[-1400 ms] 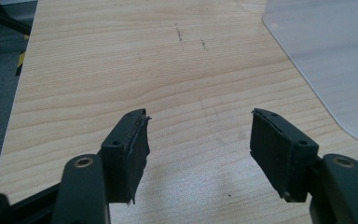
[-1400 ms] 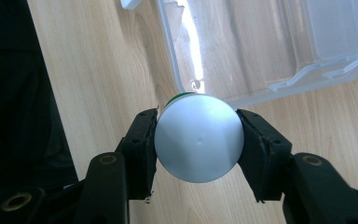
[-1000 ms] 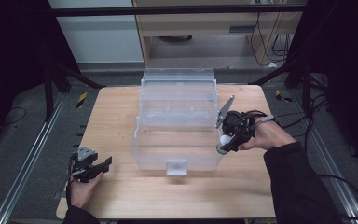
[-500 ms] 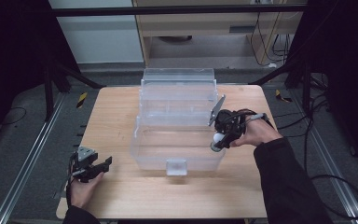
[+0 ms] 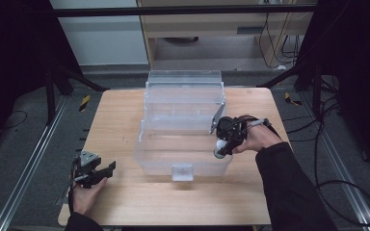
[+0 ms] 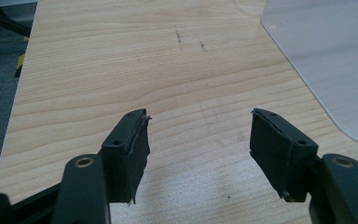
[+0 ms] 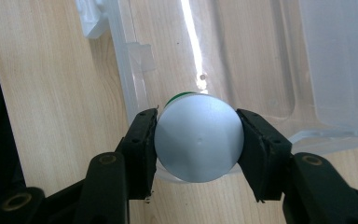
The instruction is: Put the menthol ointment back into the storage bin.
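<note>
Two jaws of the right gripper clamp a silver-capped can, axis pointing down over the clear bin's near-right corner; left gripper idles open, empty.

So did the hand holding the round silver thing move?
Yes. The right gripper with the silver can moved left over the clear box, from its right wall to inside its front corner.

Wooden table (dark frame)

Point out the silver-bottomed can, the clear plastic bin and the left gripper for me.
can (image 7: 198, 139): right gripper view, middle of its round silver end.
clear plastic bin (image 5: 183, 166): high view, its near wall.
left gripper (image 6: 199, 133): left gripper view, midway between its open fingertips.
</note>
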